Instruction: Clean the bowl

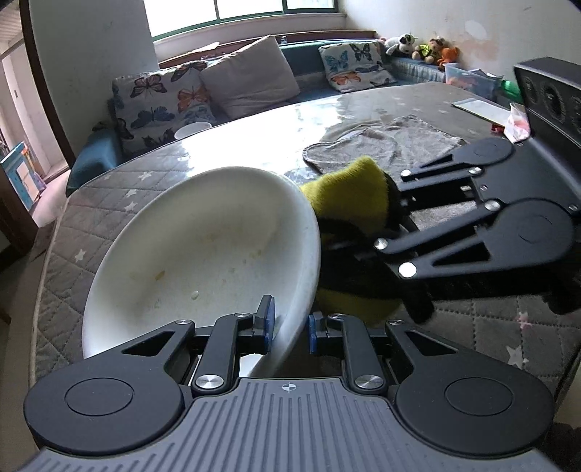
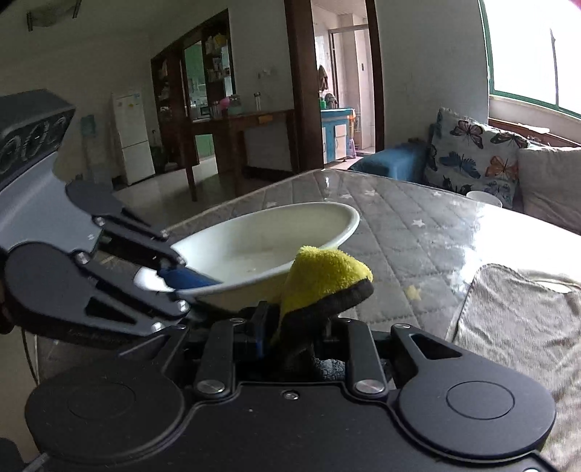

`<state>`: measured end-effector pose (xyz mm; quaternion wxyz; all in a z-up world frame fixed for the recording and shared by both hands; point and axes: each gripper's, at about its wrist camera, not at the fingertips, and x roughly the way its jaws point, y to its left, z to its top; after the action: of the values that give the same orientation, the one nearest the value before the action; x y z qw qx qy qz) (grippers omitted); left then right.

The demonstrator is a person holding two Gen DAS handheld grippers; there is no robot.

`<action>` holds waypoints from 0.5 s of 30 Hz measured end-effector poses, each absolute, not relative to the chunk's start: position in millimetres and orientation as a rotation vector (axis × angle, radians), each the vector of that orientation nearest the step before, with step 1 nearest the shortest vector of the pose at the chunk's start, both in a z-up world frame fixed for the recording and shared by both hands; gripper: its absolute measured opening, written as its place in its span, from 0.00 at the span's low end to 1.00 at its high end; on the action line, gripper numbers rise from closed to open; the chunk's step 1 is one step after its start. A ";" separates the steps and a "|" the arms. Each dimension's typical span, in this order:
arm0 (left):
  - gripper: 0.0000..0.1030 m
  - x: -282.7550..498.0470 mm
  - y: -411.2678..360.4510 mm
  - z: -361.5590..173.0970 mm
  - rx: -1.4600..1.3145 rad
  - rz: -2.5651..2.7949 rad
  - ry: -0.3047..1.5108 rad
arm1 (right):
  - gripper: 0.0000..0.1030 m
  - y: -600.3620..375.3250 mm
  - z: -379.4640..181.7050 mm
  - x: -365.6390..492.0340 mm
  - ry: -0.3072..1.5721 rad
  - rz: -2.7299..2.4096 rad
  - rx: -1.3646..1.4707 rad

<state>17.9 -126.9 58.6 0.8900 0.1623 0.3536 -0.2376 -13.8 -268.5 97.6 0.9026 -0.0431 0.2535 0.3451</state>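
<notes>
The left gripper (image 1: 290,326) pinched the tilted, still-specked white bowl (image 1: 203,254) by its rim, the right gripper (image 2: 290,336) clamped a yellow cloth (image 2: 323,276) just outside it; best wipe inward w/ steady pressure.

Daylight from the window (image 1: 232,11) behind the couch floods both my views. It blows out to white on the glossy table (image 1: 254,141) in the left view and glares along the tabletop in the right. The room beyond the doorway (image 2: 337,90) sits dim. Fisheye bending curves the edges, corners go black, and my left gripper (image 2: 189,279) looks slightly smeared in the right view.
</notes>
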 end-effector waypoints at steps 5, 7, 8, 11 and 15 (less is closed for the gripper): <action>0.18 14.8 -122.6 59.1 0.336 -0.500 0.737 | 0.24 -265.8 96.4 -1.8 0.517 0.697 -0.093; 0.18 13.6 -121.8 58.4 0.338 -0.501 0.738 | 0.24 -266.4 95.5 3.0 0.518 0.690 -0.087; 0.18 13.1 -121.2 58.0 0.339 -0.503 0.740 | 0.24 -266.8 94.9 4.6 0.518 0.688 -0.084; 0.18 11.7 -121.0 56.0 0.350 -0.507 0.743 | 0.24 -268.2 93.9 10.0 0.513 0.681 -0.065; 0.19 9.2 -120.7 52.5 0.362 -0.513 0.749 | 0.24 -271.9 92.8 20.4 0.523 0.667 -0.040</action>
<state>9.2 -120.7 52.5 0.8829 0.1737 0.3599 -0.2463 20.4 -271.9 92.8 0.9112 -0.0193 0.2538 0.3238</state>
